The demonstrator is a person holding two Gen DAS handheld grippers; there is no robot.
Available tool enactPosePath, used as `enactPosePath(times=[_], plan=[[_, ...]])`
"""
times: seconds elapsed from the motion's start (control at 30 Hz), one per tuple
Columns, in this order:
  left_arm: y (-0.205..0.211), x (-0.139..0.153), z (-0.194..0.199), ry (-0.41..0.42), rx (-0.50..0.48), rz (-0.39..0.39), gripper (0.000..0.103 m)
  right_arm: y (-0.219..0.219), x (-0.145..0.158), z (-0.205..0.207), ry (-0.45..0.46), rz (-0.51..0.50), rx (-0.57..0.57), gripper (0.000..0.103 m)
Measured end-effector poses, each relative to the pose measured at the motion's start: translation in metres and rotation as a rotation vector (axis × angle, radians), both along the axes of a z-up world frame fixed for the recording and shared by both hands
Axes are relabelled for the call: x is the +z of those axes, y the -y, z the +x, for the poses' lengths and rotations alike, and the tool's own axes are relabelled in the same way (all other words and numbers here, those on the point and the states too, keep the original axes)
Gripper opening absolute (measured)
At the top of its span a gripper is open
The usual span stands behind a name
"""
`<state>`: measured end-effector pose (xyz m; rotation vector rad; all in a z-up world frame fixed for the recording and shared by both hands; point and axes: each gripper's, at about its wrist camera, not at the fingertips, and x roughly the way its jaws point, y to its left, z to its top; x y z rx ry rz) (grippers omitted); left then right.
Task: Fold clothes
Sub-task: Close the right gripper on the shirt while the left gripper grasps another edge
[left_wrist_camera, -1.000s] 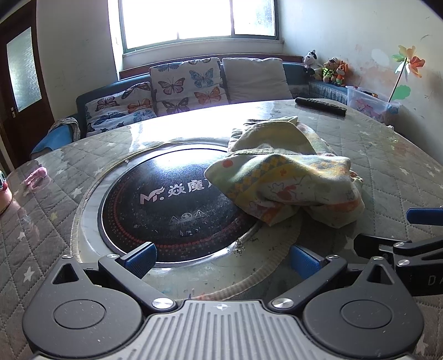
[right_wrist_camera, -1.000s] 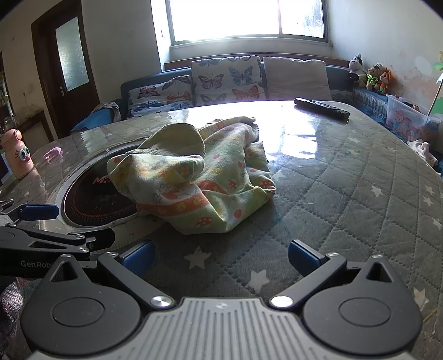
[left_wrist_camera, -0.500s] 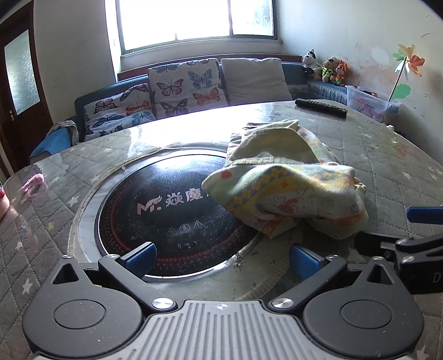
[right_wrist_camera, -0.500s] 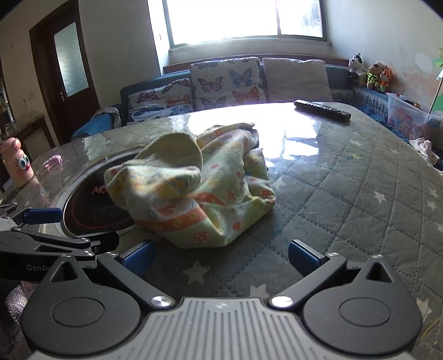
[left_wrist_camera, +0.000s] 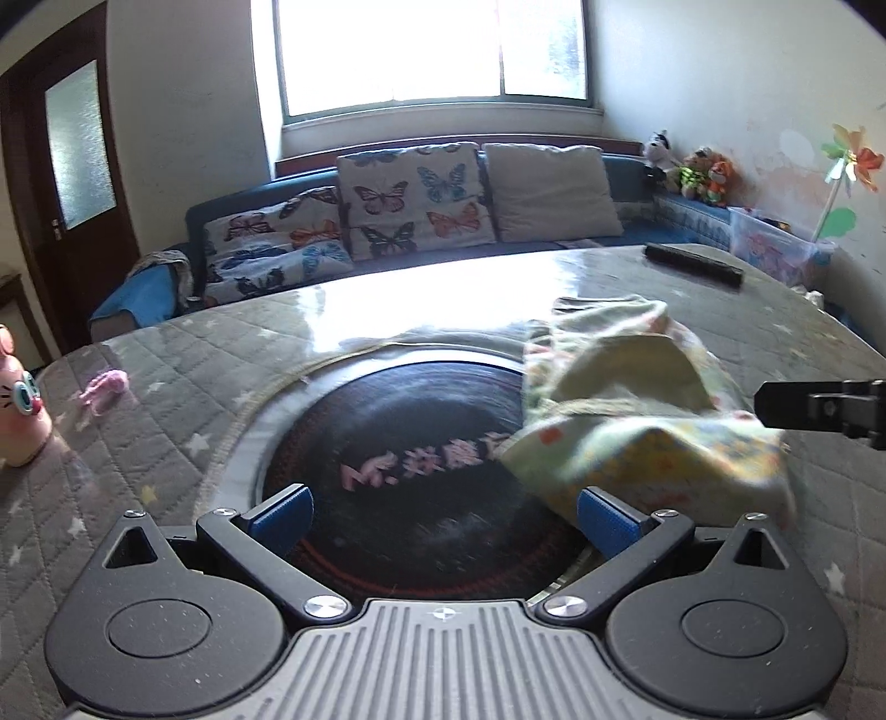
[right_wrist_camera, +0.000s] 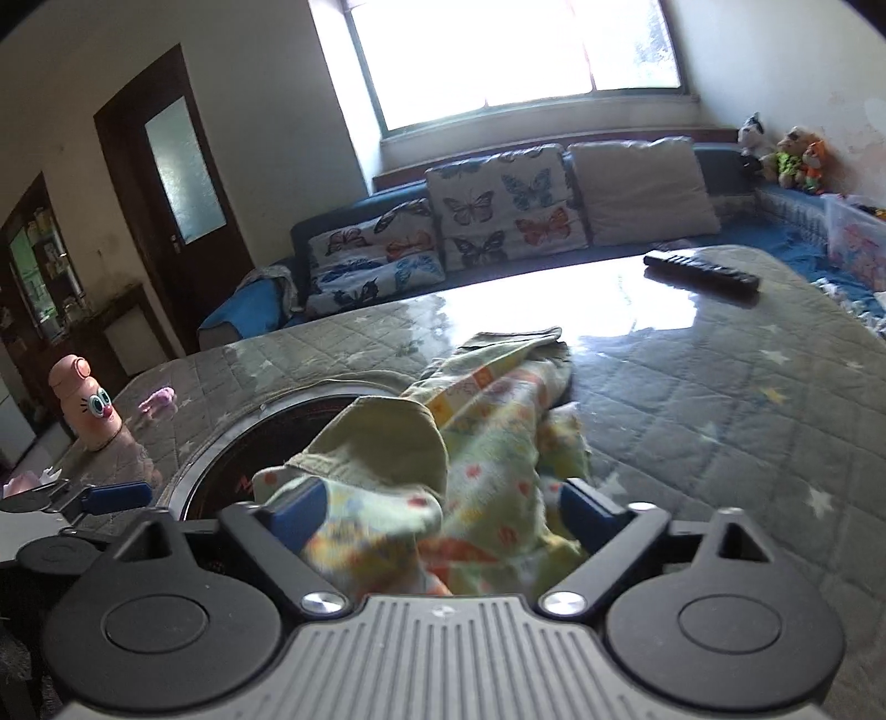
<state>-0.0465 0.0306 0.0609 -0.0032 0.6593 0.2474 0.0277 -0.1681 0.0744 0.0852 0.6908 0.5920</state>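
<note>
Quilted grey star-print table (right_wrist_camera: 720, 399): your right gripper (right_wrist_camera: 437, 512) has pushed in, fingers wide around the crumpled yellow-green patterned garment (right_wrist_camera: 487, 421); left gripper (left_wrist_camera: 443, 512) wide, empty

bright window (left_wrist_camera: 432, 50) over a blue sofa (left_wrist_camera: 266, 221), perhaps cream walls.

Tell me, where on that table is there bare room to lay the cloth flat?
Free: the quilted stretch between the crumpled garment and the remote. Crowded: the left edge, with the pink bottle and small pink toy.
</note>
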Motion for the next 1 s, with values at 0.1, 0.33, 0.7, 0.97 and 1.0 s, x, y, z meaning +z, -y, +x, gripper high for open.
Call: enactPosePath(times=[0.1, 0.33, 0.7, 0.97, 1.0], plan=[[-0.009, 0.001, 0.002, 0.001, 0.022, 0.008, 0.103, -0.014, -0.011, 0.019, -0.052, -0.002, 0.030, 0.076], [-0.022, 0.006, 0.004, 0.010, 0.057, 0.024, 0.103, -0.025, -0.025, 0.032, -0.111, 0.043, 0.078, 0.042], [-0.032, 0.019, 0.010, 0.045, 0.076, 0.054, 0.103, -0.028, 0.010, -0.035, 0.006, 0.031, 0.294, 0.011], [-0.030, 0.031, 0.023, 0.080, 0.013, 0.075, 0.103, -0.031, 0.009, -0.069, -0.027, 0.003, 0.443, 0.021], [-0.027, 0.030, 0.027, 0.079, -0.015, 0.068, 0.103, -0.027, 0.012, -0.068, -0.020, 0.008, 0.433, 0.027]])
